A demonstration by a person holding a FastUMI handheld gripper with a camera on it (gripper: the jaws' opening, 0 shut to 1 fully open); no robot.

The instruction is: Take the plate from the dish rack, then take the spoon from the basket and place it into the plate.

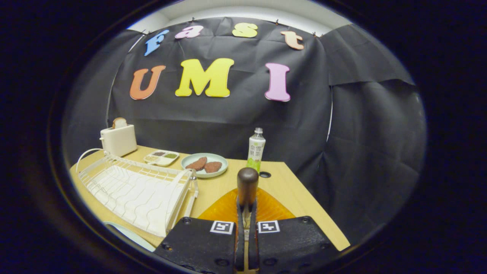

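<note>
Far left of the orange plate (228, 208), at the back: white toaster (118, 140) with one bread slice (119, 122). In front of it, still left of the plate: empty white dish rack (139, 190). Behind the plate: small divided tray (161, 157), pale dish (204, 165) with two brown pieces, green bottle (257, 149). Over the plate: gripper (246, 217), closed together on the spoon (247, 187), brown handle end pointing up. All on wooden table (293, 190).
</note>
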